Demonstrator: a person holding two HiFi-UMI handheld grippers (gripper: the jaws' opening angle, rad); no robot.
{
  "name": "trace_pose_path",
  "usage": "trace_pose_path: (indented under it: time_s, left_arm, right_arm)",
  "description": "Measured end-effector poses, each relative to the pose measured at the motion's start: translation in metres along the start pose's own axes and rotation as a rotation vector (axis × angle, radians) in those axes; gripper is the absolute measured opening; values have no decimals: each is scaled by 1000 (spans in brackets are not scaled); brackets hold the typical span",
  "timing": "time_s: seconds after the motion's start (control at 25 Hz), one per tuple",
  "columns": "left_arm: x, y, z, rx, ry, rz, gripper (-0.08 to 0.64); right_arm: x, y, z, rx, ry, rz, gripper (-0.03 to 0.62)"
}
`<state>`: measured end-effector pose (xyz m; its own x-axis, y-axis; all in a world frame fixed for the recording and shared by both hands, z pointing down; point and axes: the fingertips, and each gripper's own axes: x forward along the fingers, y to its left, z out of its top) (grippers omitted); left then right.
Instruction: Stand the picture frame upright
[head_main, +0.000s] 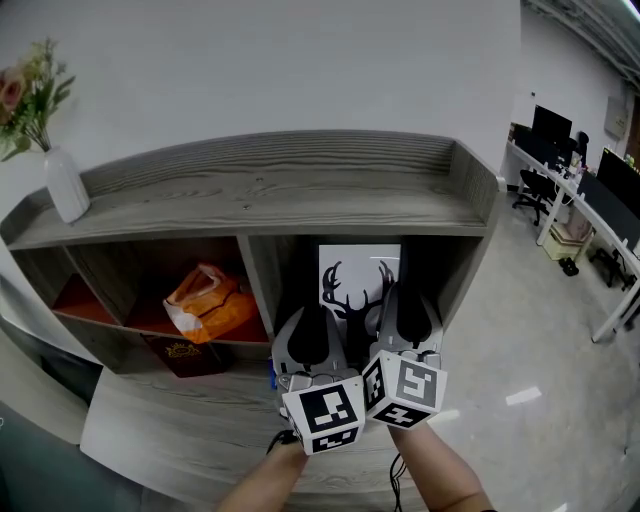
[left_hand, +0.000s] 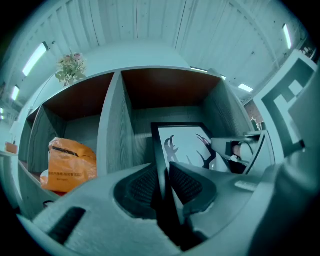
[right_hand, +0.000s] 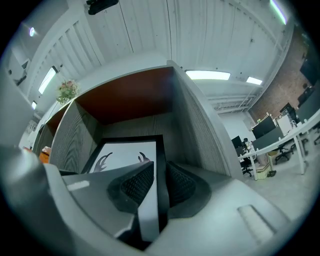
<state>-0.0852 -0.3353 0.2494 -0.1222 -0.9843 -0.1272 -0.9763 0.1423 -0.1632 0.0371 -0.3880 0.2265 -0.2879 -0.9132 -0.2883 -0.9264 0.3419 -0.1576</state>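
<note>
The picture frame (head_main: 358, 275) has a black rim and a white print of black deer antlers. It stands inside the right-hand compartment of the grey wooden shelf unit (head_main: 270, 190), tilted back toward the rear wall. My left gripper (head_main: 310, 335) is shut on the picture frame's left edge (left_hand: 159, 150), the black rim pinched between its ribbed pads. My right gripper (head_main: 408, 318) is shut on the picture frame's right edge (right_hand: 160, 160) in the same way. Both grippers sit side by side at the compartment's mouth, and they hide the frame's lower part.
An orange plastic bag (head_main: 205, 300) lies in the left compartment, with a dark box (head_main: 183, 355) below it. A white vase with flowers (head_main: 62, 180) stands on the shelf top at the left. Desks and office chairs (head_main: 575, 200) fill the far right of the room.
</note>
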Motion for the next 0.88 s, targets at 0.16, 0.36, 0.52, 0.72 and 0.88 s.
trace_pose_path:
  time_s: [0.16,0.36,0.52,0.72,0.88]
  left_arm:
    - [6,-1,-3,-27,12,6,64]
    - [14,0,-9,-84,36,-5,64]
    - [18,1,-11,-111,56,-3,66]
    - [20,-8,-12,-127,89,-64,161]
    - [22,-9,-12,-132,91,-70,169]
  right_arm:
    - [3,0,2,-38,-23,-10,67]
    - [8,0,0,-67,-37,-12,66]
    - [12,-1,-2,-66,-20,-13,66]
    - [15,0,-5,-59,8,4,63]
    - [17,0,-6,-55,11,6,58]
